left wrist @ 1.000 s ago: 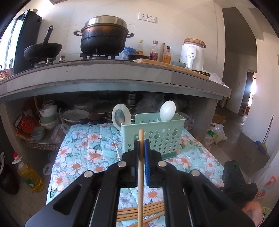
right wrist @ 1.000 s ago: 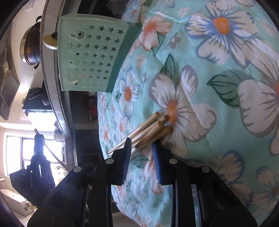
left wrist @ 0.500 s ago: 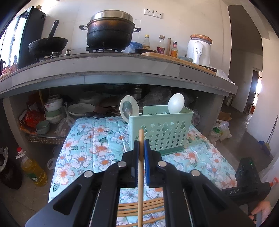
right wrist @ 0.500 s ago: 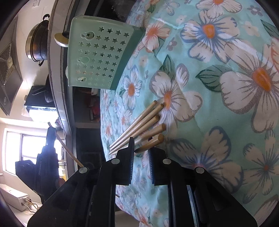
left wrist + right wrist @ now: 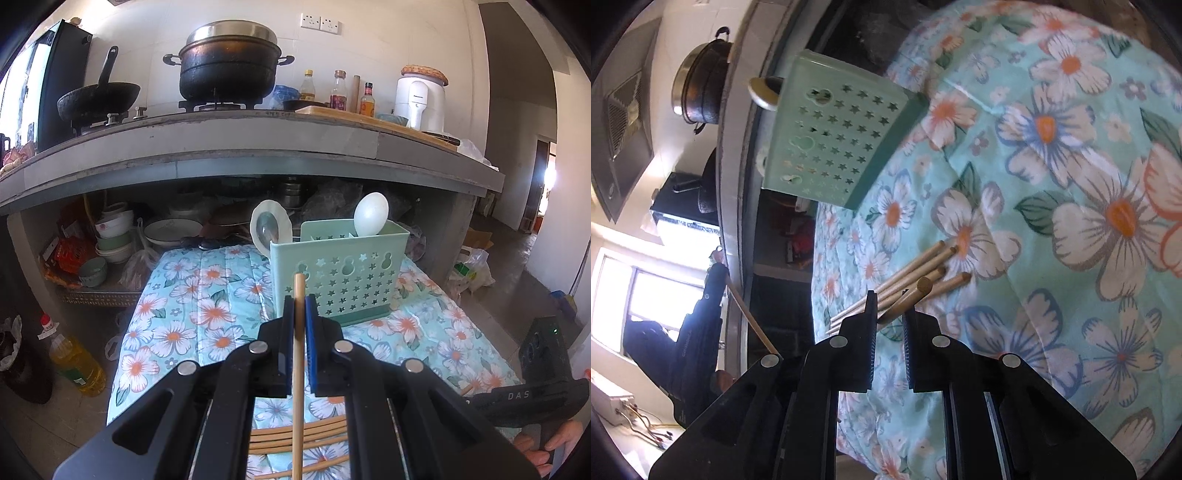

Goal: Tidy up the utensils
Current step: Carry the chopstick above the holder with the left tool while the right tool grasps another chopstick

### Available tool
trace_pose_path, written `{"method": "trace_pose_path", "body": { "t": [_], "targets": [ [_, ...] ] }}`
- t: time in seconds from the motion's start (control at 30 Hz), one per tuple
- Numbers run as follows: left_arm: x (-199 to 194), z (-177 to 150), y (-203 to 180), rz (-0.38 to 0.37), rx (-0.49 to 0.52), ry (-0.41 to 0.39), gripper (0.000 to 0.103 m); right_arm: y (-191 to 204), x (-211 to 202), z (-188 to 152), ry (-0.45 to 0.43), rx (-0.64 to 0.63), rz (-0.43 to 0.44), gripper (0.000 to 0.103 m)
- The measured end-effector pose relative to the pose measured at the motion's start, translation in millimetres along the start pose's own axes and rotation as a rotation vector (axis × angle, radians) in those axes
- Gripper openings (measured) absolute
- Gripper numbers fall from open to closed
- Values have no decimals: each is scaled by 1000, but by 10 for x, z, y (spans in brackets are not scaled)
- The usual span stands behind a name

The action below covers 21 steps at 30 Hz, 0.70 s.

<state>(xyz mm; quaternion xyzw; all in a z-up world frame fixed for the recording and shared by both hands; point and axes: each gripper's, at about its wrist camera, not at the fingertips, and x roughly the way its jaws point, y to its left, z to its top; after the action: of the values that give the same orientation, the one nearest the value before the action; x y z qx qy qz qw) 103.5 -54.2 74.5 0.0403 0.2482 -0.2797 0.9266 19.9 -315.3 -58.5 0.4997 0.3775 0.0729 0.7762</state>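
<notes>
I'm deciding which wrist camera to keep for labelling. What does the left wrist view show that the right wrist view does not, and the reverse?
Only the left wrist view: two spoons standing in the holder, bottles and a white appliance on the counter, and the left gripper shut on one chopstick.

Only the right wrist view: the right gripper, jaws closing around a raised chopstick, and a bright window.

Both: the green utensil holder, floral cloth, loose chopsticks and big pot.

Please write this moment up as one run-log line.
left gripper: shut on chopstick | right gripper: closing on second chopstick | holder: upright, spoons inside
</notes>
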Motion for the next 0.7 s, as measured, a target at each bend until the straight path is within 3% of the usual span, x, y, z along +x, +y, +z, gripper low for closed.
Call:
{"method": "trace_pose_path", "body": {
  "t": [0.3, 0.53, 0.7],
  "targets": [
    [-102, 121, 24, -20, -31, -3, 5, 553, -352, 1, -134, -261, -2, 5],
    [-293, 371, 41, -70, -57, -52, 5, 693, -597, 151, -204, -342, 32, 4],
    [-373, 771, 55, -104, -70, -138, 5, 805, -841, 312, -273, -375, 57, 4]
  ]
}}
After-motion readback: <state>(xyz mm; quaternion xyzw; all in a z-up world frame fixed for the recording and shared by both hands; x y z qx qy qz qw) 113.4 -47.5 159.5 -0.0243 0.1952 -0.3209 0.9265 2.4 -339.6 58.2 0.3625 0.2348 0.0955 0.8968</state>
